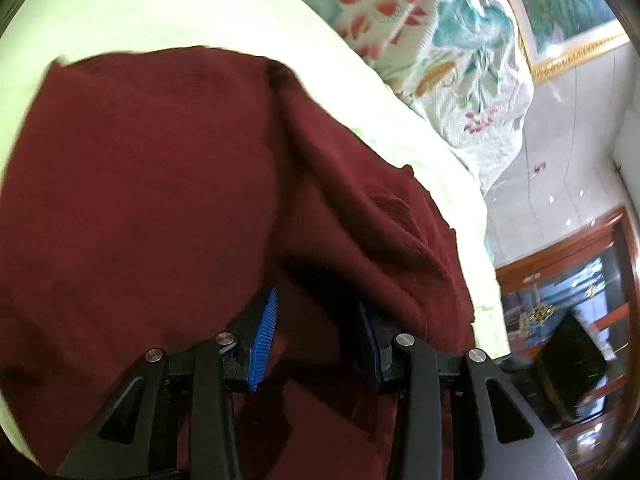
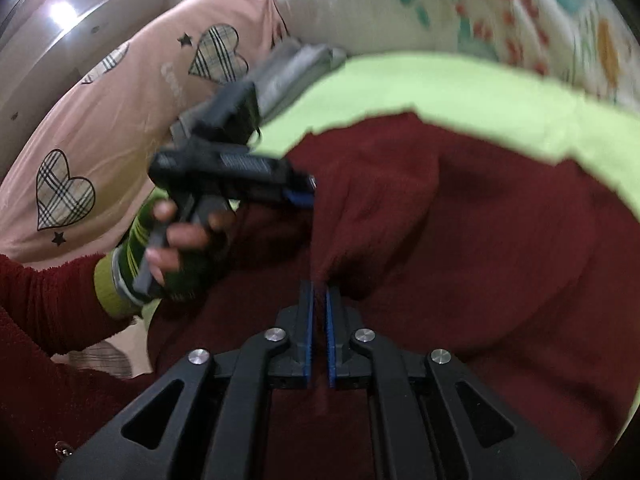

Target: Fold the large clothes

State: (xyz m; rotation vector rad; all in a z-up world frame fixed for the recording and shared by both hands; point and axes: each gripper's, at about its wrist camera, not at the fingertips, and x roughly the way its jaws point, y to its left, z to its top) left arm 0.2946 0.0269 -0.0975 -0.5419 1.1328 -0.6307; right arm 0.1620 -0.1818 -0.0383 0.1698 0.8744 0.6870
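Your left gripper [image 1: 316, 336] has its fingers [image 1: 264, 338] spread apart, with a fold of the dark red garment [image 1: 152, 184] lying in the gap between them; whether the pads press the cloth you cannot tell from here. To the left of those fingers the garment spreads broad and fairly smooth, its far edge running across the pale green sheet [image 1: 160, 12] well ahead. Straight ahead of the fingers a ridge of cloth rises. To the right of them the garment's edge drops in a ragged line, with a narrow strip of green sheet beside it and then the floral quilt [image 1: 452, 60] bunched further off.

In the right wrist view, your left hand [image 2: 176, 240], in a green and yellow striped glove, holds that left gripper [image 2: 300, 194] off to the left of the right fingers, its blue tips touching the red cloth. The pink heart-print fabric [image 2: 120, 120] lies beyond it.

Your right gripper [image 2: 319, 336] has its fingers [image 2: 307, 336] nearly together, clenched on a pinched fold of the garment [image 2: 460, 240] that rises just ahead of the tips. To the right the garment lies wide, its far edge meeting the green sheet [image 2: 460, 92], with the quilt [image 2: 540, 12] beyond.
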